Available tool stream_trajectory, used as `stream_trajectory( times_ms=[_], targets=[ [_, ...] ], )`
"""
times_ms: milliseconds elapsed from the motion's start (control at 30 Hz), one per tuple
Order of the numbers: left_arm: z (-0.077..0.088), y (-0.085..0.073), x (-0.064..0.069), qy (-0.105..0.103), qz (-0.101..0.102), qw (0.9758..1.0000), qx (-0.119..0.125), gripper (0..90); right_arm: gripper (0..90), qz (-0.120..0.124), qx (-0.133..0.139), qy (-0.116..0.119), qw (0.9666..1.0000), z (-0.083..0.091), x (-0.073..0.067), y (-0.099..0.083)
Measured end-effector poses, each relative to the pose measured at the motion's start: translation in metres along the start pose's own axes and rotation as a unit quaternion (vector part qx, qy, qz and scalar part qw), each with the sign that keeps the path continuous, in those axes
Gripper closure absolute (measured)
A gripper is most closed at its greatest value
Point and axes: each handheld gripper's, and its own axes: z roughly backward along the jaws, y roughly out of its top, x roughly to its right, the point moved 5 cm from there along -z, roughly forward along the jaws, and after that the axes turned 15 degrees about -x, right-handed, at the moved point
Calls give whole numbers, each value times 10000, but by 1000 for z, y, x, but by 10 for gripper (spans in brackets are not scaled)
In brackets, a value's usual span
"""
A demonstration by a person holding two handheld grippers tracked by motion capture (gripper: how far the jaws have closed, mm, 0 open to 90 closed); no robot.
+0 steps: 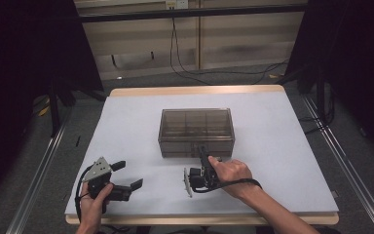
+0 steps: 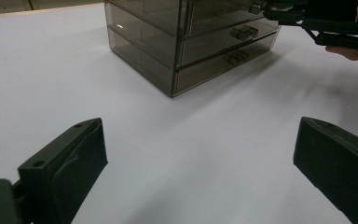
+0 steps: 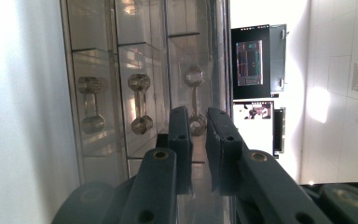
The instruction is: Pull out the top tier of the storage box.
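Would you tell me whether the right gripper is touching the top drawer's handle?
Cannot tell. In the right gripper view, the right gripper stands nearly closed at the top handle, which partly hides behind its tips.

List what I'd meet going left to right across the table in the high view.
Left gripper, black with open jaws, → right gripper, black, at the front of the smoky transparent plastic drawer box, → bare edge of the white table.

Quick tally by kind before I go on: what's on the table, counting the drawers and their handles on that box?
Smoky clear drawer box: 1
Drawers in it: 3
Drawer handles, one on each drawer: 3
Grippers: 2, the left gripper and the right gripper
Total: 9
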Motion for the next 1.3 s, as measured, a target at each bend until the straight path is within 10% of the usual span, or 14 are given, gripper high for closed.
stream_trajectory(
  times_ms=[1300],
  targets=[
    [0,0,0,1,9,10000,-1,25,815,90,156,-11,9998,13,-3,-4]
  ],
)
